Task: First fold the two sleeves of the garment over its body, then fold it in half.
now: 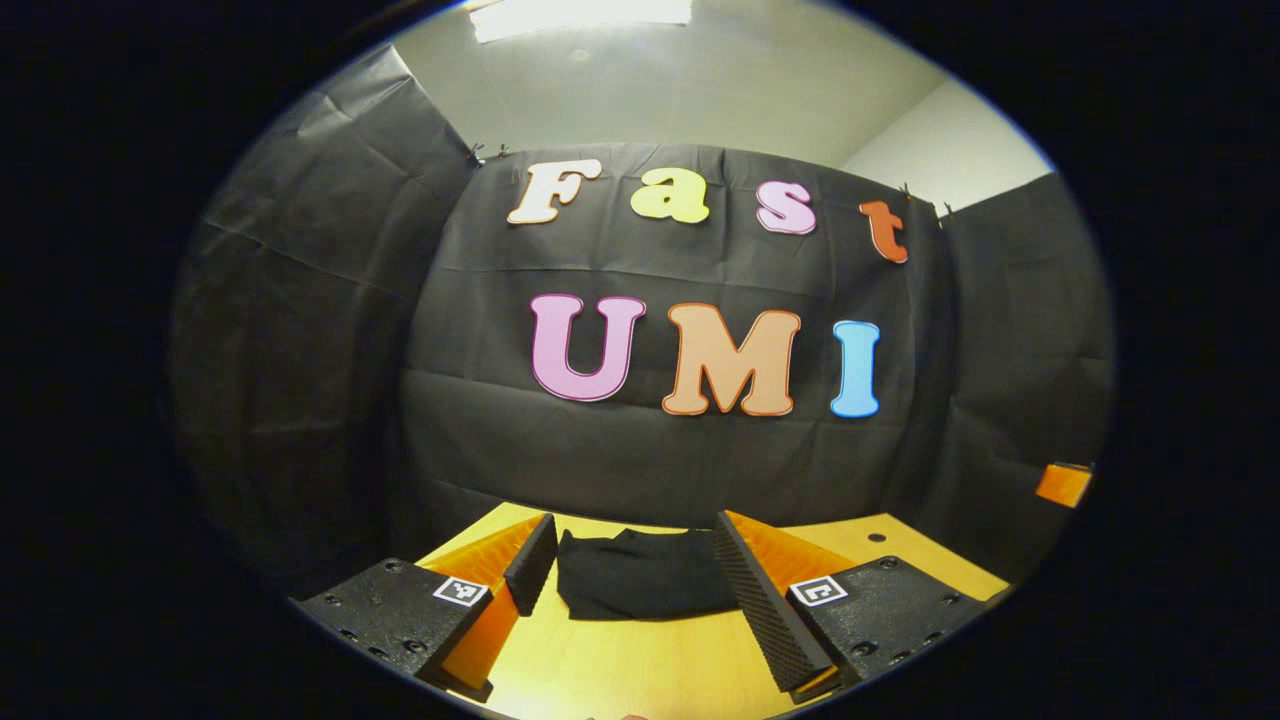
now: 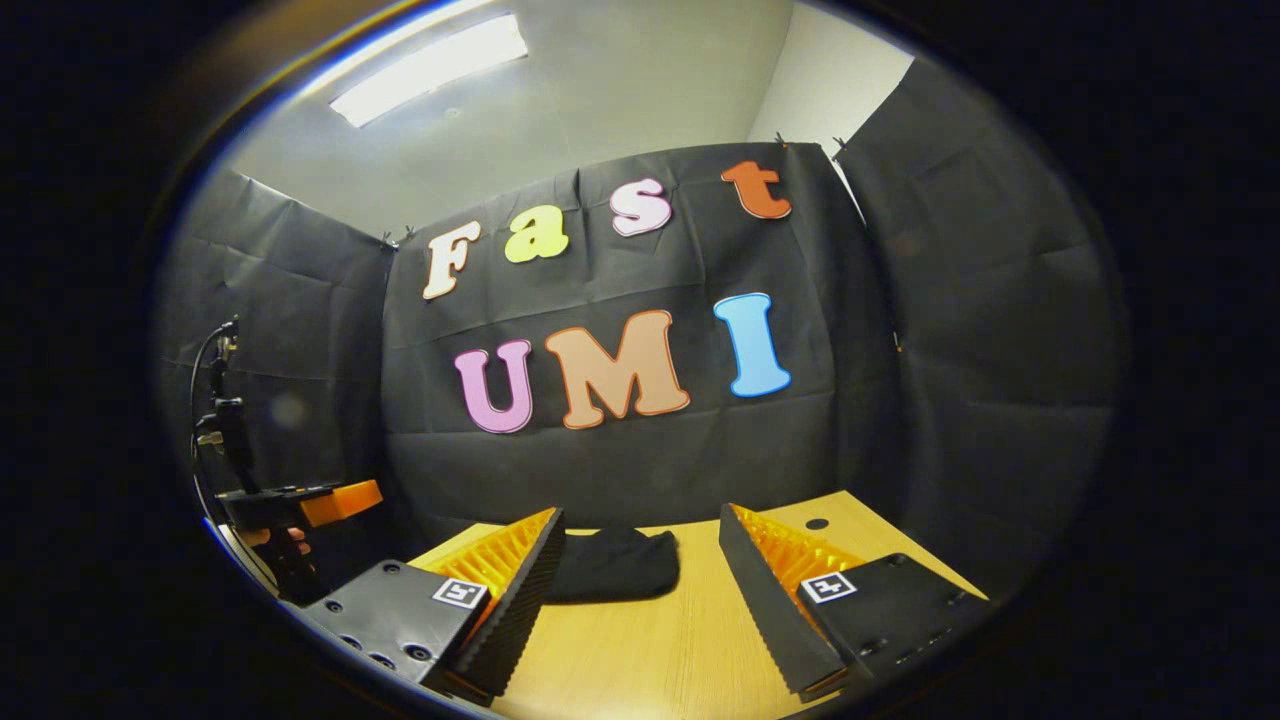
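The left hand-held gripper (image 1: 635, 590) is held above the bench (image 1: 640, 670) with its jaws wide apart and nothing between them. The right hand-held gripper (image 2: 635, 600) is equally spread and empty. I judge both are raised and pulled back because the folding looks finished, or nearly so. The fingers (image 1: 765, 600) are black wedges with ribbed rubber pads on orange ridged plastic. Beyond them the black garment (image 1: 640, 570) lies as a compact, soft, slightly rumpled bundle, far on the smooth pale wooden bench, near the black cloth wall (image 1: 650, 460).
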`<state>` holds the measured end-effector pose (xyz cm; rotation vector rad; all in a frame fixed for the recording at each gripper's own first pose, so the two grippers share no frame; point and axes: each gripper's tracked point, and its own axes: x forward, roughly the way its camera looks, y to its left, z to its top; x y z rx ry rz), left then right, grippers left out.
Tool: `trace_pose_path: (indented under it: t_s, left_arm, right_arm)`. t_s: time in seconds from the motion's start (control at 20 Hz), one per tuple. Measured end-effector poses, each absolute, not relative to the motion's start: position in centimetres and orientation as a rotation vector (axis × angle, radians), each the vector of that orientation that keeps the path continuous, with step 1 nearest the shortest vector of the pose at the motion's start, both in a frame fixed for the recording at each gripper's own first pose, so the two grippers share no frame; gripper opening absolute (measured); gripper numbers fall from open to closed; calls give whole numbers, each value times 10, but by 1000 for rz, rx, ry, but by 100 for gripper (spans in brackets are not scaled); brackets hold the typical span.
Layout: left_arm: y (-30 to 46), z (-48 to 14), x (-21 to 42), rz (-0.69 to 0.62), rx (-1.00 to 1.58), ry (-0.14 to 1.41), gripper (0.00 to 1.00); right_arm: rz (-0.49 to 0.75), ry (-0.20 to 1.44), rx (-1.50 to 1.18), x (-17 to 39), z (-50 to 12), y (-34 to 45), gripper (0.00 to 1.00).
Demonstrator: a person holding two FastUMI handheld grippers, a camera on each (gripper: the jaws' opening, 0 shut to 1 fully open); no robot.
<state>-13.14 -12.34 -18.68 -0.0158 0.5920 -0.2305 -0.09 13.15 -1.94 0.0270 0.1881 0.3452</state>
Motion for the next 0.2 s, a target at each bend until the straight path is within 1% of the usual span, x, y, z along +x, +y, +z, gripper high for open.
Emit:
trace_pose_path:
  t_s: [0.1, 0.2]
  left_arm:
    - [-116, -178, -129, -257, -1, 577, 93]
    - [-110, -183, -129, -276, 0, 576, 92]
  right_arm:
    - [320, 162, 25, -6, -12, 134, 97]
    - [302, 156, 44, -13, -13, 138, 97]
